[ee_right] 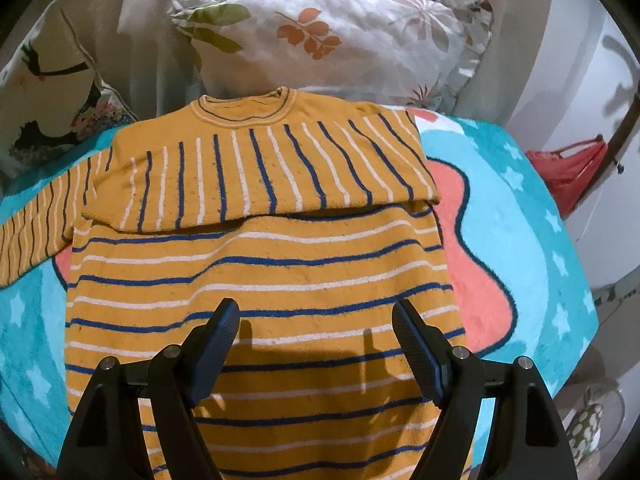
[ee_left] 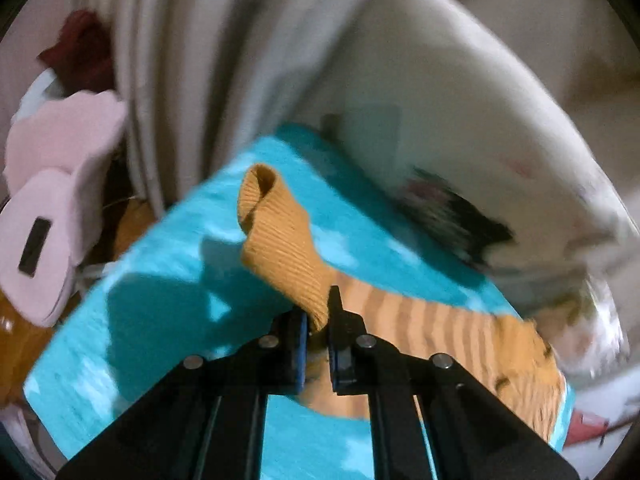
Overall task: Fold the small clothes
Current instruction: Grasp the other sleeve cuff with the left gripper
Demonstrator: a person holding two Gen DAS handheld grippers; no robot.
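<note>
pinching the ribbed cuff (ee_left: 280, 240) of the orange striped sweater (ee_right: 260, 280), the left gripper (ee_left: 318, 320) has its jaws clamped on it. right gripper (ee_right: 316, 344) hovers over the body, jaws wide apart. sweater lies on the turquoise blanket (ee_right: 540, 220), one sleeve folded across its chest.

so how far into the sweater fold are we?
Done: one sleeve is already folded flat across the chest of the orange striped sweater on the turquoise blanket. In hand: the left gripper is shut on the ribbed cuff of the other sleeve, lifted off the blanket. The right gripper hangs open over the body. Left: lay that sleeve across, then fold the body.
</note>
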